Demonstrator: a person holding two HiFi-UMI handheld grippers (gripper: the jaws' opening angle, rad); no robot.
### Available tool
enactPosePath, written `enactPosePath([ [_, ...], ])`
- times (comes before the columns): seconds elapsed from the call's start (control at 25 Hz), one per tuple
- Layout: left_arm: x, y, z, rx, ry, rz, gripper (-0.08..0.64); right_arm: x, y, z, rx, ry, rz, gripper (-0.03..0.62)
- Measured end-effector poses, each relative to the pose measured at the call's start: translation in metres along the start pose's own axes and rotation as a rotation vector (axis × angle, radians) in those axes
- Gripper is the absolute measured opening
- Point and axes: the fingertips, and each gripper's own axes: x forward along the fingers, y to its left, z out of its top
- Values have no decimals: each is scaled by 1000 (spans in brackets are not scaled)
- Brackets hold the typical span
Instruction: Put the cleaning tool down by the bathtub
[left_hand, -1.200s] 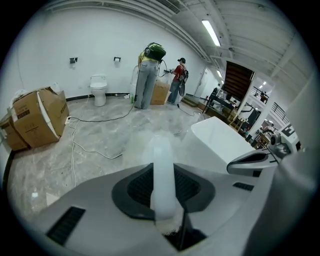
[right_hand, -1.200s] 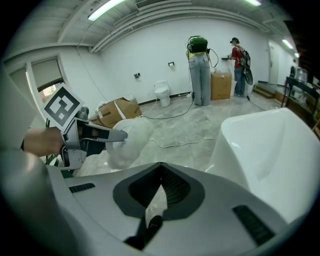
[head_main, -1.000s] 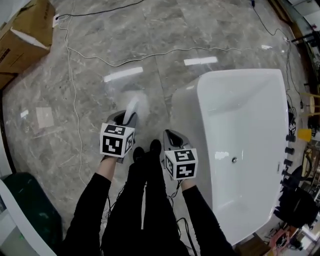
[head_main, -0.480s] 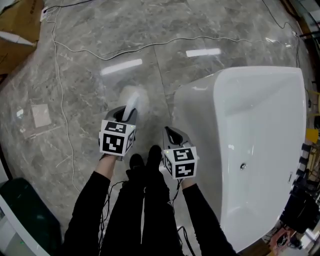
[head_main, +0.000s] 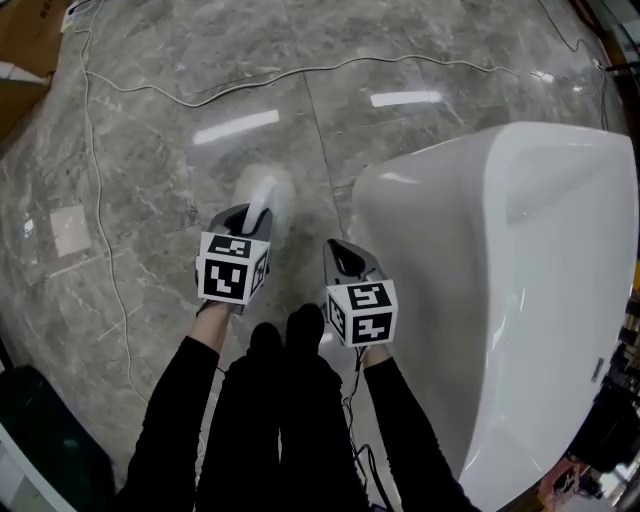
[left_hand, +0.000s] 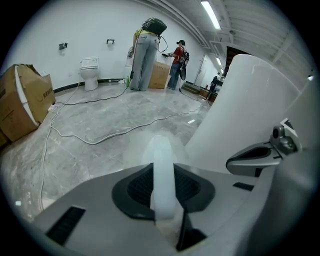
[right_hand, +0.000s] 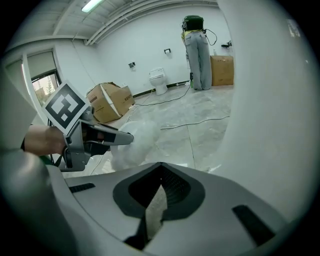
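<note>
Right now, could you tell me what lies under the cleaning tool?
Grey marble floor surrounds the cleaning tool, shut in the left gripper beside the bathtub. The patch directly beneath its fluffy head is covered.

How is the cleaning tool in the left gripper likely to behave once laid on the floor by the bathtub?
The cleaning tool is probably light: the left gripper holds it out by its slim translucent handle alone. Its fluffy white head looks soft, so it should squash rather than roll. On the glossy floor beside the bathtub it may slide if nudged.
</note>
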Motion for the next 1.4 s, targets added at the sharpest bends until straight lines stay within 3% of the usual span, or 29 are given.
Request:
enactPosePath([
  [0.44,70,22,-23,-8,-8,-1,94,64,-34,-27,-39,6,-7,0],
  [1.4,195,28,-58,118,47,-43,94,177,-66,-83,-49,95,-9,0],
])
